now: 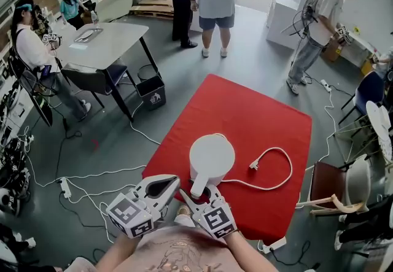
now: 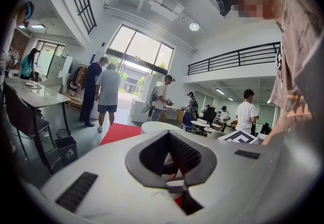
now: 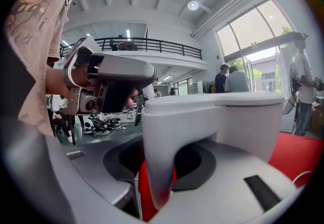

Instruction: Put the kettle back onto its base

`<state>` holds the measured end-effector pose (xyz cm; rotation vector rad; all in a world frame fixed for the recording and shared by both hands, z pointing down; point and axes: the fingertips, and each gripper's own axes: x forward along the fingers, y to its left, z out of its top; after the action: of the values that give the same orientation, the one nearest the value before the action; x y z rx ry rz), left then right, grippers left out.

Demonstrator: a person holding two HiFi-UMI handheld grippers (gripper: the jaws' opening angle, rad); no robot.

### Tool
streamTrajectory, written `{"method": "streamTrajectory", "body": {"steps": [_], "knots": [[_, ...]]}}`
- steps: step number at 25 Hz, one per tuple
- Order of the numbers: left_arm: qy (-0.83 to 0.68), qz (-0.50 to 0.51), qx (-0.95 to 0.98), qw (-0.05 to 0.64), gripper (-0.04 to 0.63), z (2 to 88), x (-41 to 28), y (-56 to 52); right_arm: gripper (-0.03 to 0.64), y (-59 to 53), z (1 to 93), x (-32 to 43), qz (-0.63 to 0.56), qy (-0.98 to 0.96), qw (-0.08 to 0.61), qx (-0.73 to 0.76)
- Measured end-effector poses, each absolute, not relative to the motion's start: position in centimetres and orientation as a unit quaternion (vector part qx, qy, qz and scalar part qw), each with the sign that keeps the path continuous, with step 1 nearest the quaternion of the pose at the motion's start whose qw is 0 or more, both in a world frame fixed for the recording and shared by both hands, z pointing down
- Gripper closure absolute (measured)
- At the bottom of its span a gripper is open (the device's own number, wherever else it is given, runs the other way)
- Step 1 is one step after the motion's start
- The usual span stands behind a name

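White kettle [image 1: 210, 157] clear of red mat [image 1: 245, 111] edges — right tool [image 1: 199, 193] agape round handle [image 3: 154, 157], left tool [image 1: 176, 179] closed, empty.

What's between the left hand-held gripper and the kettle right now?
Only a short strip of bare red table, seen in the head view. The left hand-held gripper ends just short of the kettle, with nothing in the gap.

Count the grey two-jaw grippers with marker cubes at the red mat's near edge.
2: left gripper, beside the white plastic kettle; right gripper, jaws around its handle.
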<state>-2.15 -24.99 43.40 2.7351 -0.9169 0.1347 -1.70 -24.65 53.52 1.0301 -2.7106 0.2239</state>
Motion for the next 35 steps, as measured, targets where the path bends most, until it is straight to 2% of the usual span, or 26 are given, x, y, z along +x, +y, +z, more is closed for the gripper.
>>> {"method": "streamTrajectory", "body": {"steps": [13,27,30,35], "knots": [[-0.278,0.042,0.951,0.128,0.612,43.4,0.8,-24.1,0.442,-22.9,52.9,1.1,0.074,-0.917,0.125,0.371],[-0.264,0.028,0.956,0.122,0.612,42.9,2.4,-22.4,0.442,-20.3,50.1,7.5,0.08,-0.893,0.102,0.432],[-0.262,0.027,0.957,0.12,0.612,42.7,2.9,-21.9,0.474,-20.2,49.7,8.4,0.077,-0.89,0.098,0.438],[-0.268,0.025,0.956,0.118,0.612,42.8,3.0,-20.9,0.483,-19.5,49.6,9.8,0.071,-0.887,0.102,0.445]]}}
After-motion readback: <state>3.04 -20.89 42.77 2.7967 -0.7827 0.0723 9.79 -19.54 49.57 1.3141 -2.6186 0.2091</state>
